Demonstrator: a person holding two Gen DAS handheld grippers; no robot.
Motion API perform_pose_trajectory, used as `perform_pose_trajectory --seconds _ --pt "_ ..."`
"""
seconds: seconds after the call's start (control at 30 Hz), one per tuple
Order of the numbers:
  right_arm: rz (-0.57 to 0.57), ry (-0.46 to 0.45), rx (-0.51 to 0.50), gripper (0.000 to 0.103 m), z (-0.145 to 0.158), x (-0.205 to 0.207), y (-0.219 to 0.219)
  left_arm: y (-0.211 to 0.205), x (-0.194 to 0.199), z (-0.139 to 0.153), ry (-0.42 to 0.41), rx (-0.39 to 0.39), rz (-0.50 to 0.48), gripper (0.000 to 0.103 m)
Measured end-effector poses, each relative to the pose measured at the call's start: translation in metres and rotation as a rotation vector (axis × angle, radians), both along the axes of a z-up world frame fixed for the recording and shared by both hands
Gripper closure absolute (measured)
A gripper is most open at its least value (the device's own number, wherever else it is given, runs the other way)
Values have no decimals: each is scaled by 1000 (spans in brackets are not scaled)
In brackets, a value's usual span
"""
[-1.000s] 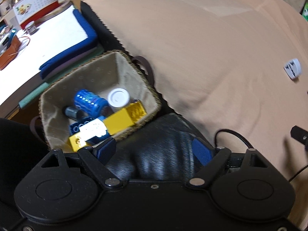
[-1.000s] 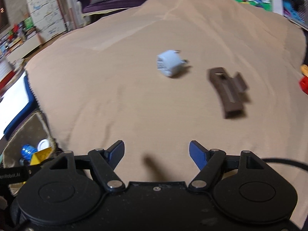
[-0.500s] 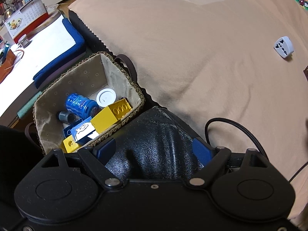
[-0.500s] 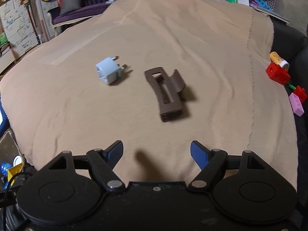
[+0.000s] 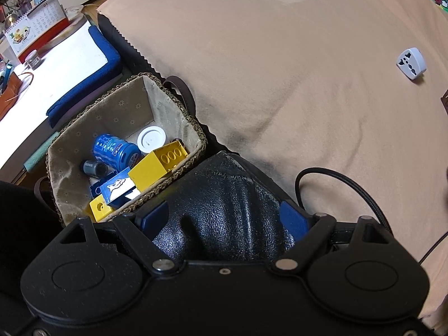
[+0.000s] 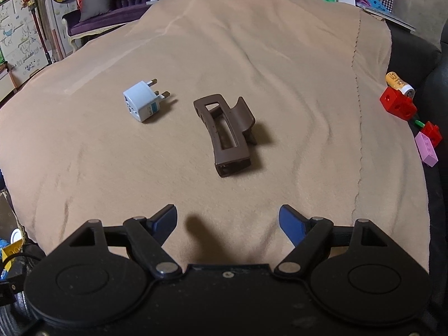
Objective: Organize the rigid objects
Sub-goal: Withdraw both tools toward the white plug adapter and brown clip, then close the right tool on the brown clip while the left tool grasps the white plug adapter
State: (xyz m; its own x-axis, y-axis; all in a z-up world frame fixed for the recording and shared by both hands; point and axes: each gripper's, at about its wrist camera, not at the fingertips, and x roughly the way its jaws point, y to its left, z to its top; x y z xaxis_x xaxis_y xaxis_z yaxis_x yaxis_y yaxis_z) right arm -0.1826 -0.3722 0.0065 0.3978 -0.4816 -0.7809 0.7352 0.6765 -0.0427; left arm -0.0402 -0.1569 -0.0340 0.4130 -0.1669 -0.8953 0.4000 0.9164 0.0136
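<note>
With the right gripper (image 6: 228, 219) opening on nothing and the left gripper (image 5: 224, 217) spread empty beside the basket (image 5: 170, 92), the brown hair clip (image 6: 225, 128) on the cloth (image 6: 252, 42) risks skidding or snagging if pinched off-centre.

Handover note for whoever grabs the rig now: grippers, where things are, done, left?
Left gripper: open, empty, over black leather beside the basket.
Right gripper: empty, jaws opening, aimed at the blanket.
Done: yellow brick, blue can and white lid are in the basket.
Left: plug adapter and brown hair claw lie apart on the blanket; red bricks and pink brick sit off its right edge.
</note>
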Motion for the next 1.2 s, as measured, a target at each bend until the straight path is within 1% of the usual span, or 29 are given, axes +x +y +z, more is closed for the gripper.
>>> perform_pose_trajectory --seconds 0.1,0.27,0.43,0.67,0.8,0.93,1.1,1.2 --pt "3 6 0 22 -2 2 -1 -1 -1 1 -5 3 -3 20" --pt "3 16 2 22 -7 5 -6 -7 -5 6 -38 23 -24 20" --pt "0 23 8 22 -11 8 -12 -17 -4 10 -43 33 -53 20" --pt "2 24 4 19 -14 10 -18 -41 -2 14 -40 51 -100 20" --pt "5 18 2 18 -15 12 -22 -58 -2 18 -59 72 -128 21" --pt "5 13 0 17 -17 14 -28 -73 1 19 -56 96 -151 21" --pt "4 1 1 16 -16 15 -34 -88 2 21 -30 77 -180 21" --pt "4 -4 -4 16 -16 16 -37 -98 -1 25 -33 71 -206 21"
